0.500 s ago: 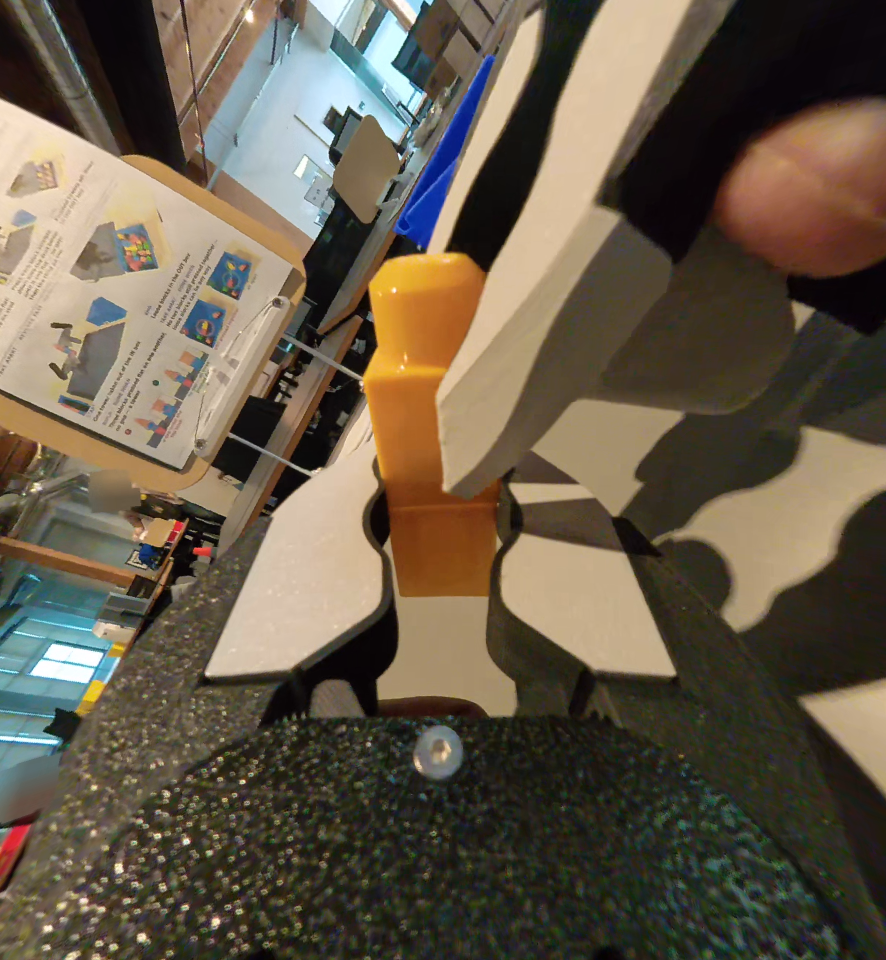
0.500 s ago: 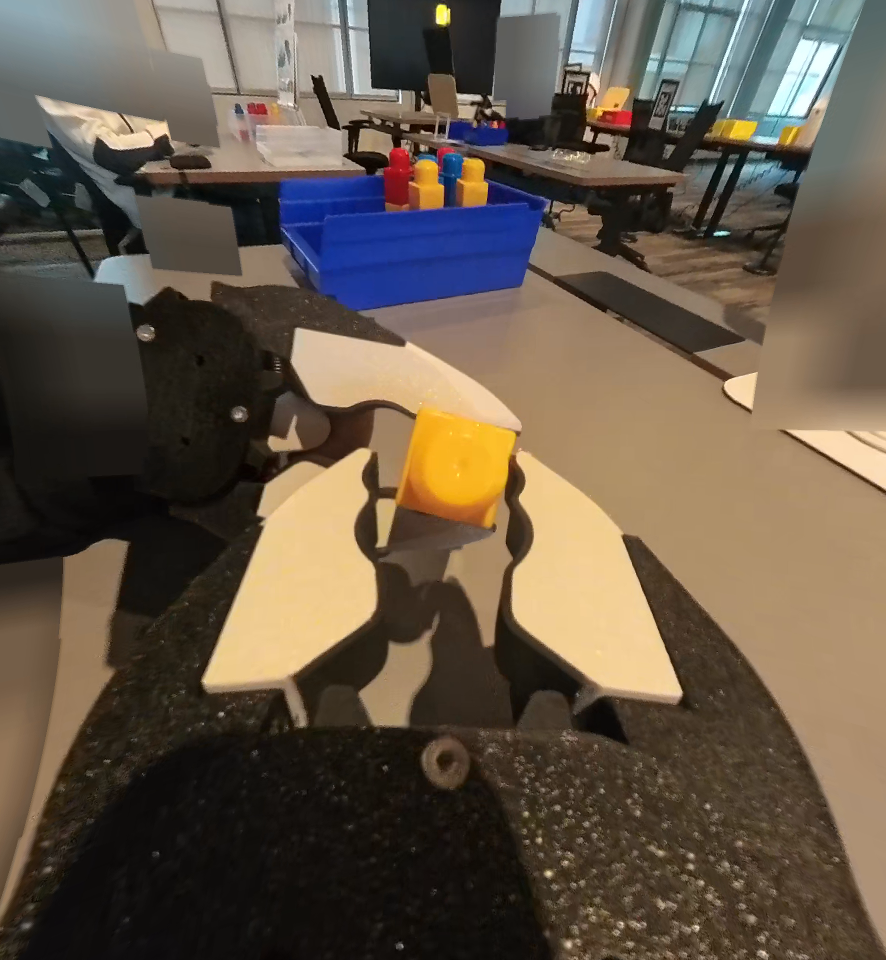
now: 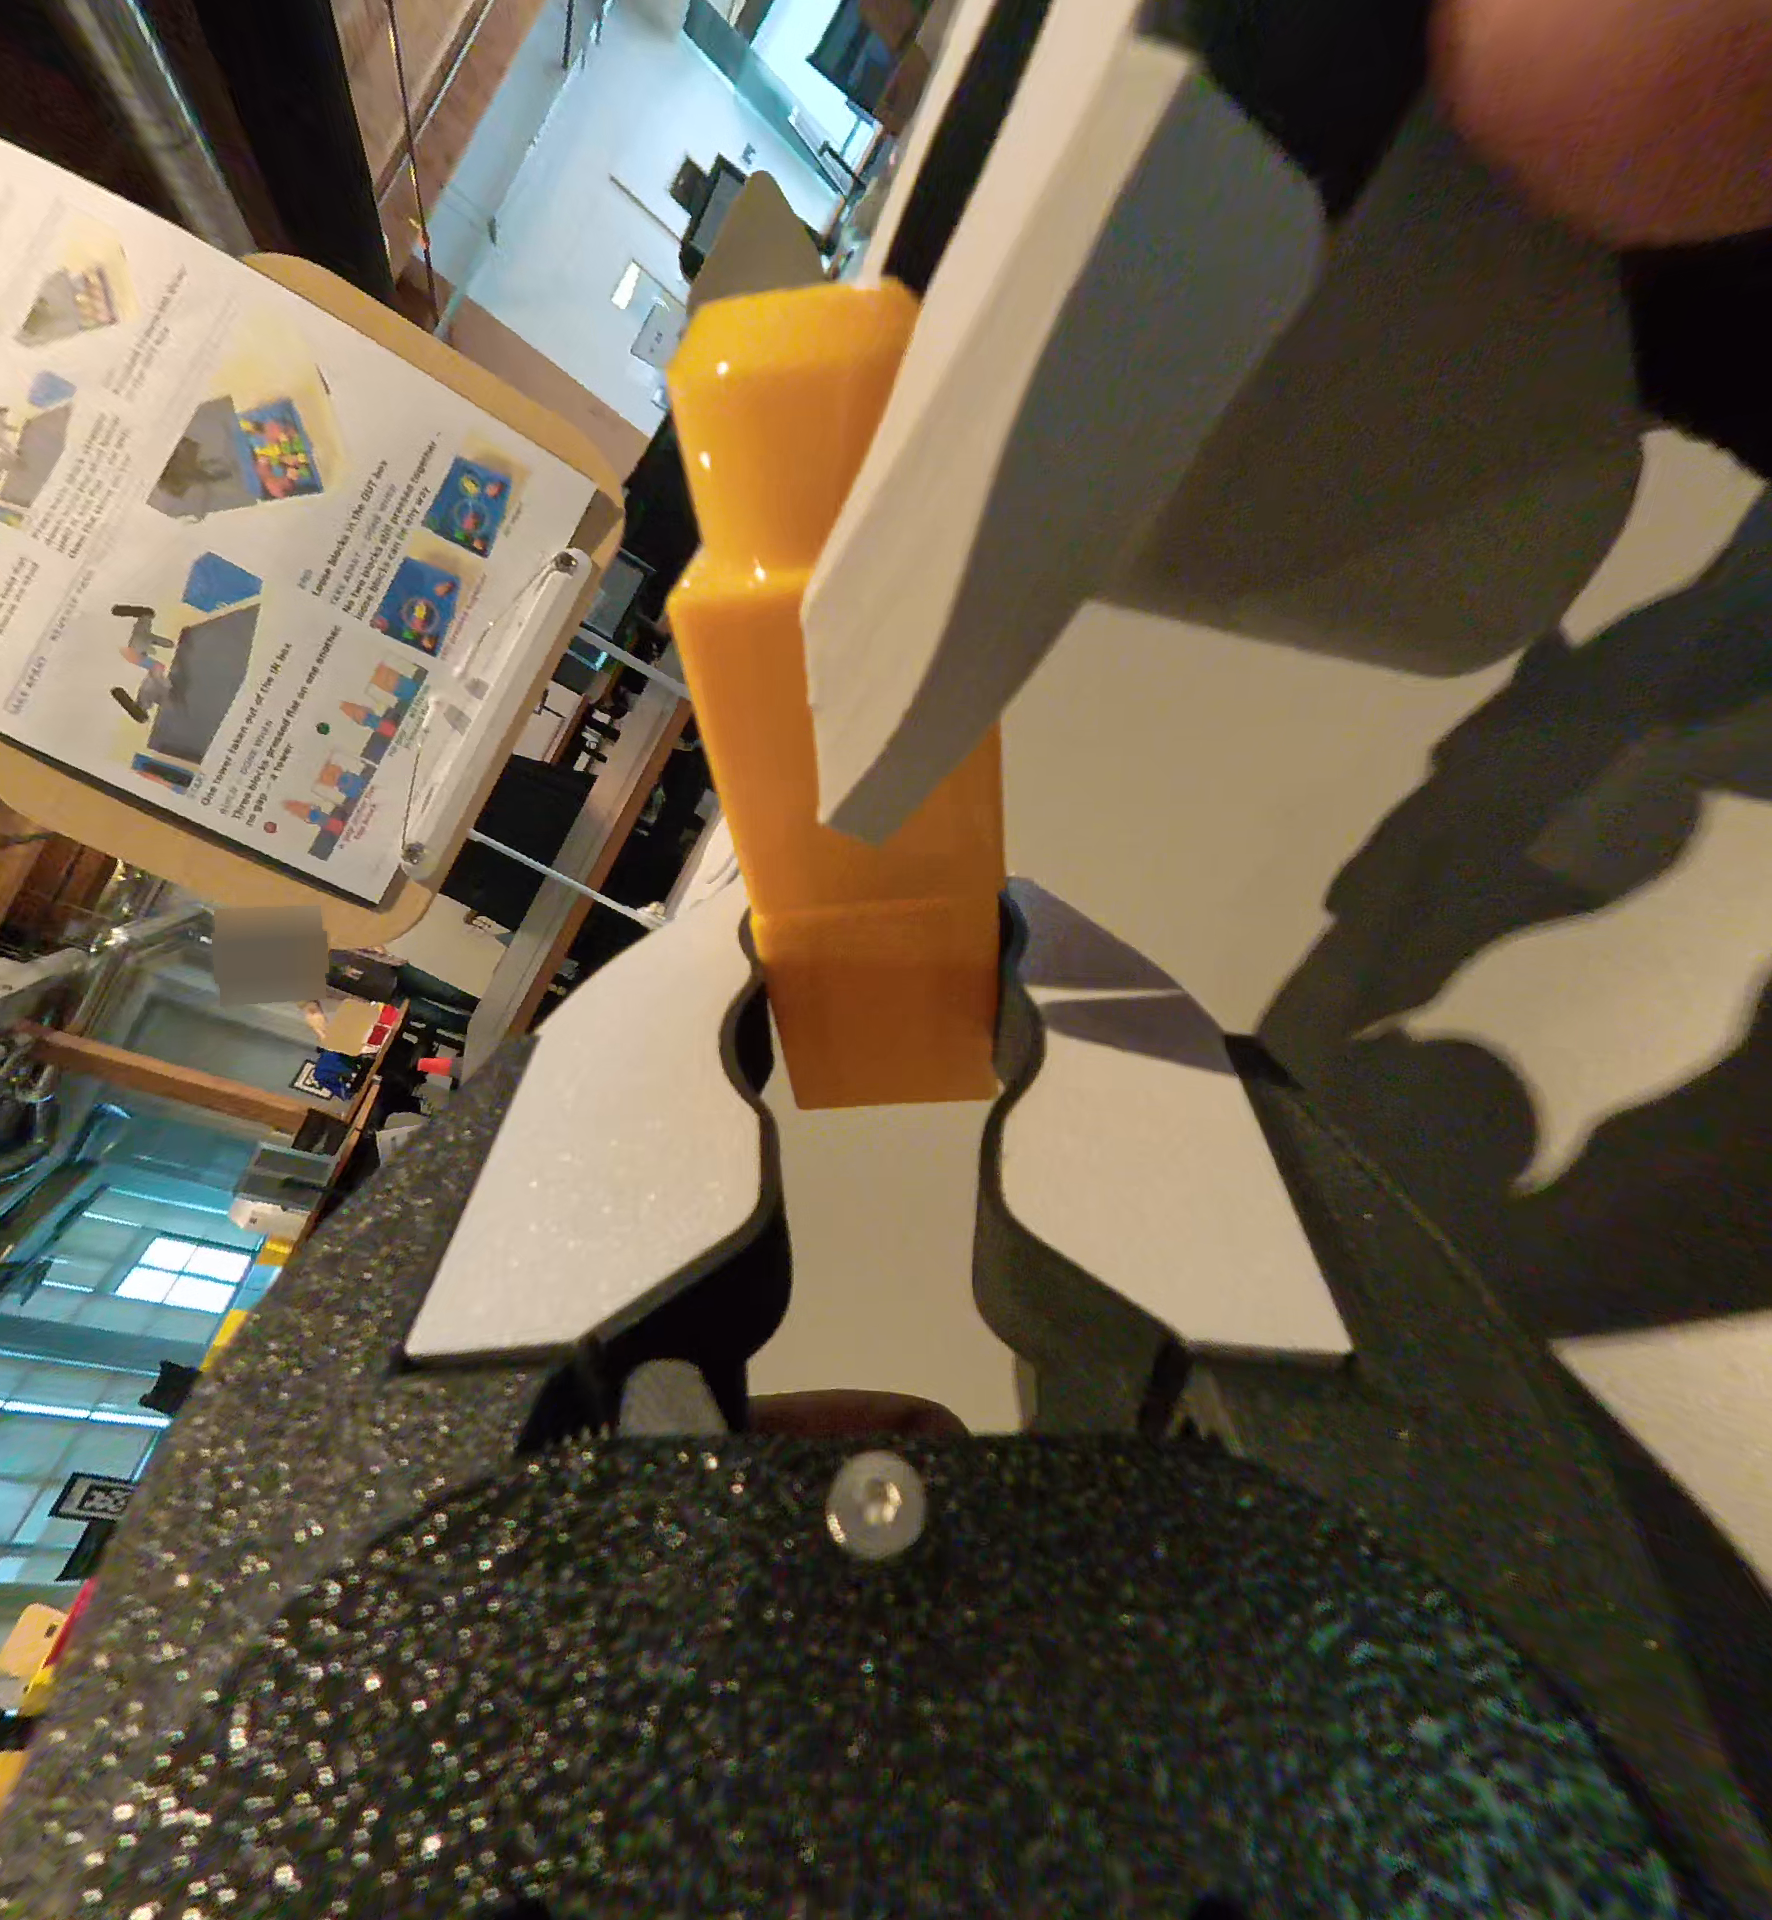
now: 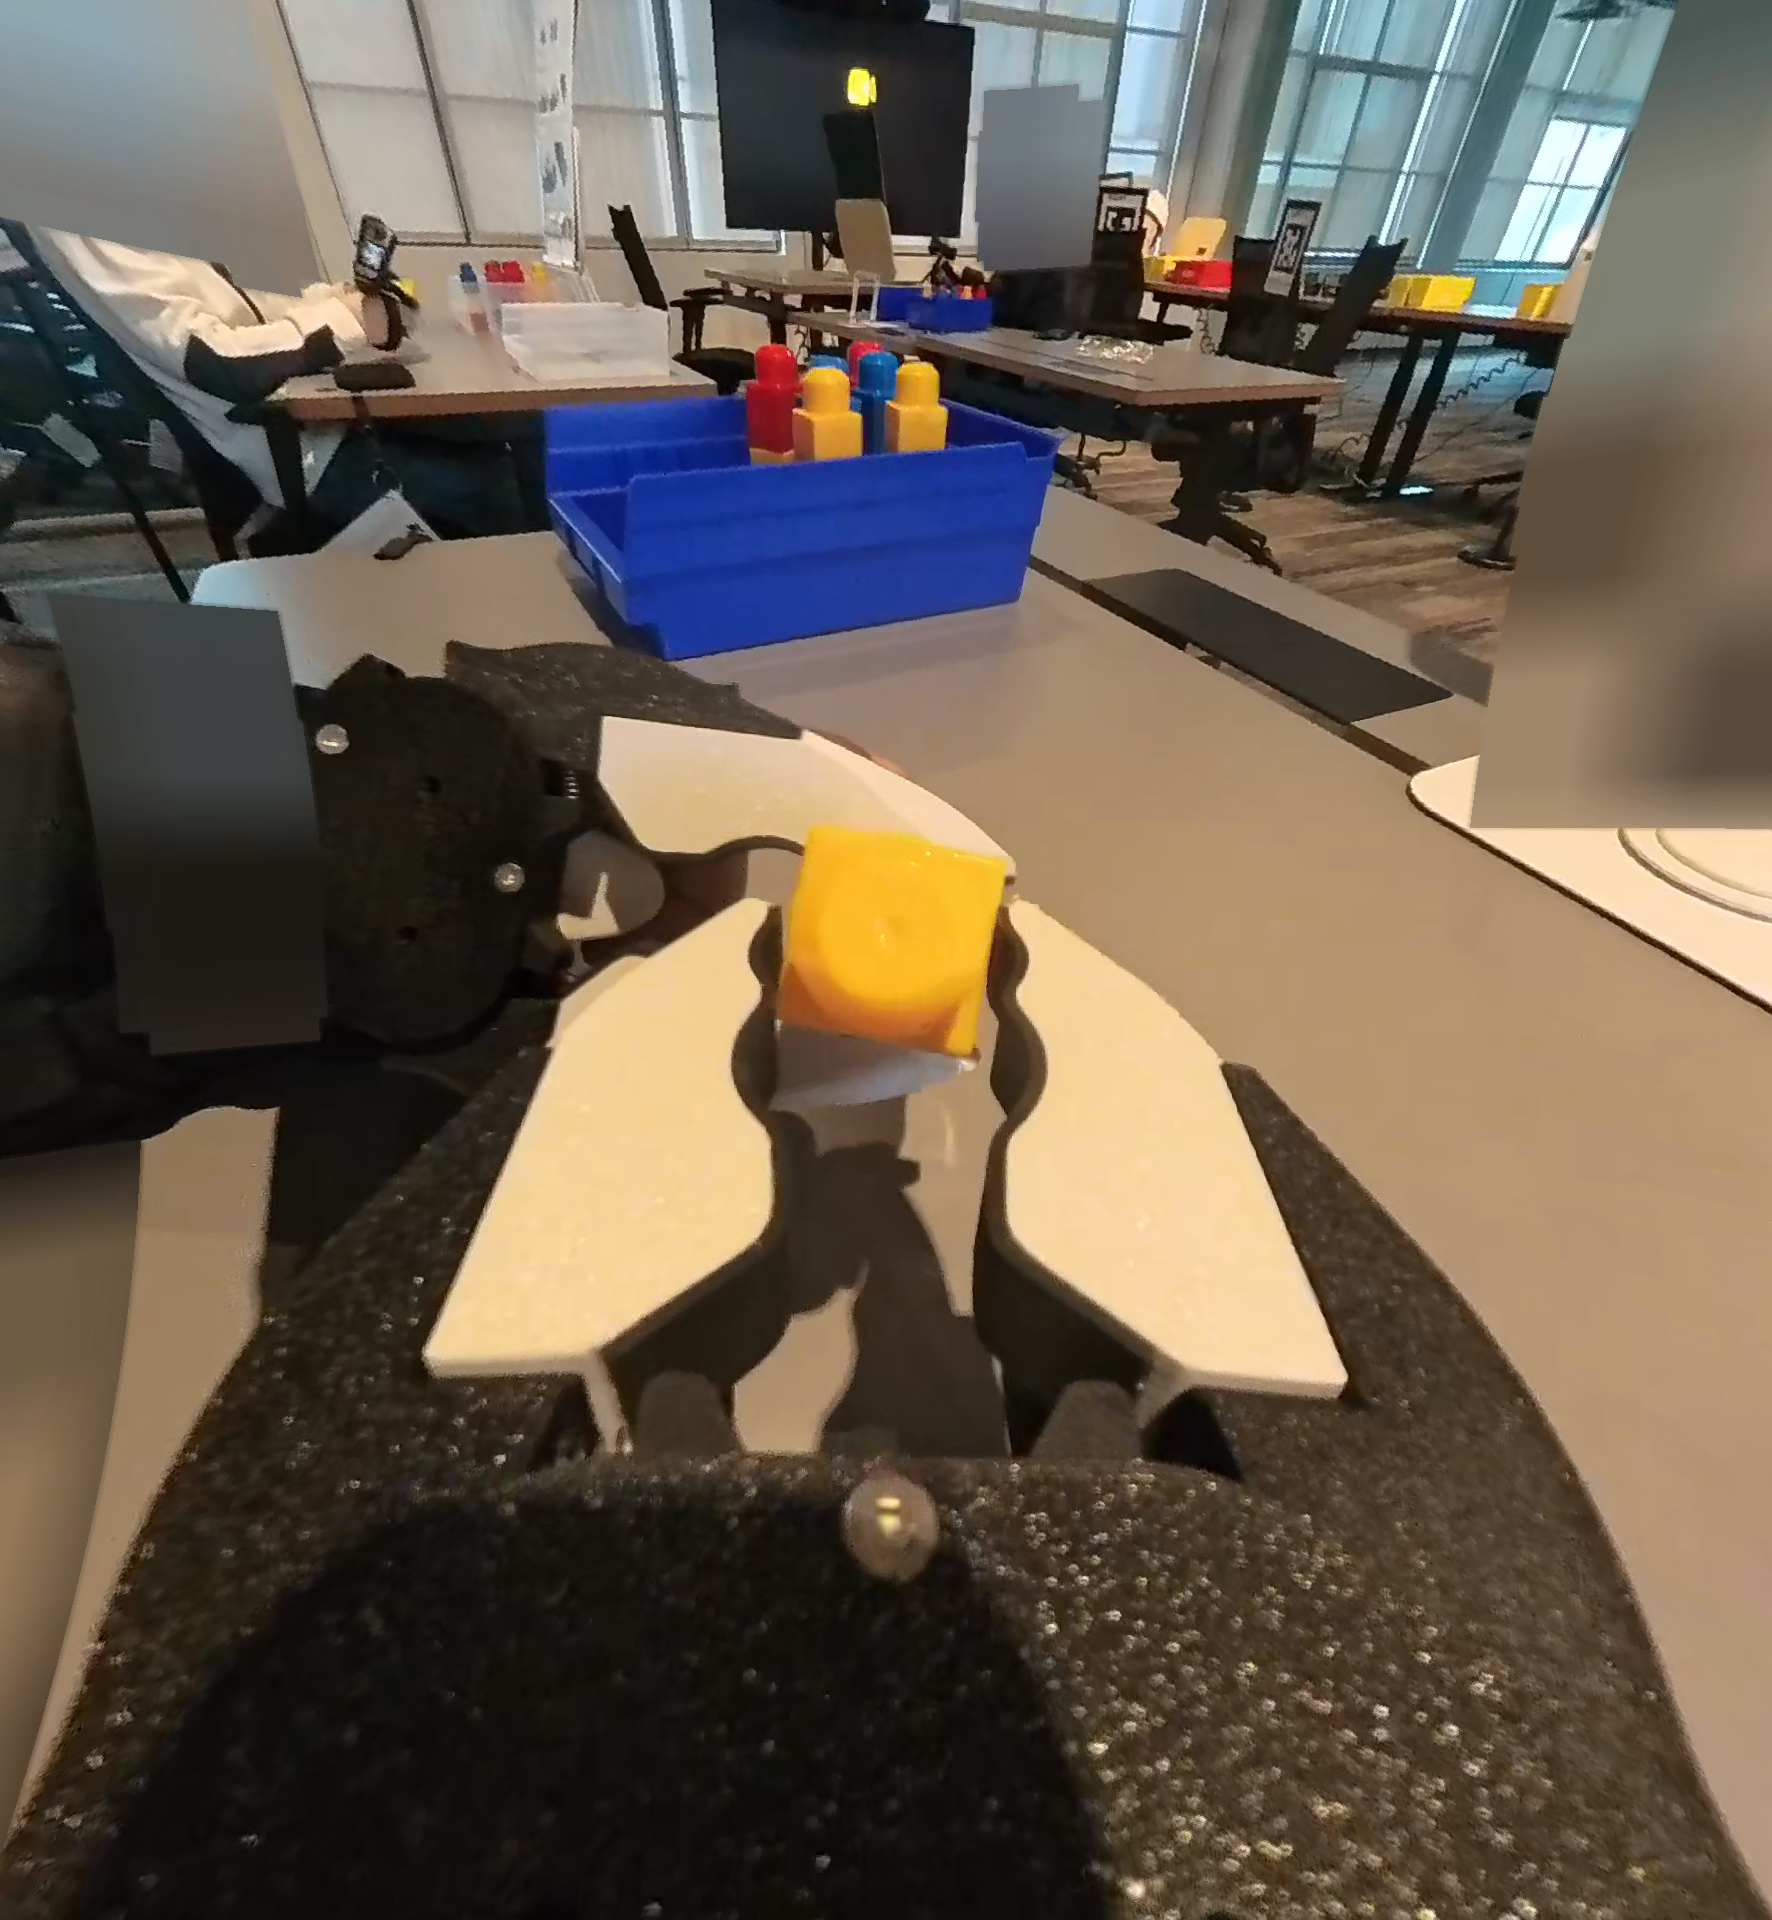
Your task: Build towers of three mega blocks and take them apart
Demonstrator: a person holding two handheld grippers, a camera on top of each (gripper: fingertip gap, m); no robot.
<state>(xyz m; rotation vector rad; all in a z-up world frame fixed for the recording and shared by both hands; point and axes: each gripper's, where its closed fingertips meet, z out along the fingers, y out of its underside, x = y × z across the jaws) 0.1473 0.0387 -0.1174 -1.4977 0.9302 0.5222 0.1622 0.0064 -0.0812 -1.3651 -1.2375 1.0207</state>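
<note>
Surroundings first. In right wrist view a blue bin [image 4: 809, 540] sat on the grey table [image 4: 1277, 935] at approx 12 o'clock from the grippers, well apart from them, w/ red, yellow and blue blocks [image 4: 846, 410] standing upright inside. A dark mat [image 4: 1266, 644] lay at 2 o'clock, a white board edge [image 4: 1630, 935] at 3 o'clock. Desks and chairs filled the bkgd. In left wrist view an instruction sheet on a stand [image 3: 238, 582] was at 10 o'clock; nothing stood between the tools and the piece they held.

The yellow block stack [image 3: 840, 727] — two yellow pieces joined, seam visible — was off the table, gripped at both ends. Left gripper [image 3: 882, 1018] was clenched on the lower piece, fingers pressing its two sides. Right gripper [image 4: 887, 966] was clenched on the upper piece; seen from its own camera the stack's stud end [image 4: 887, 961] faced the lens, wedged between the white fingers [image 4: 653, 1122]. From left view, one right-gripper finger [image 3: 965, 499] crossed the stack at 1 o'clock, hiding part of its right side. A fingertip [image 3: 1651, 114] showed at top right, blurred.
</note>
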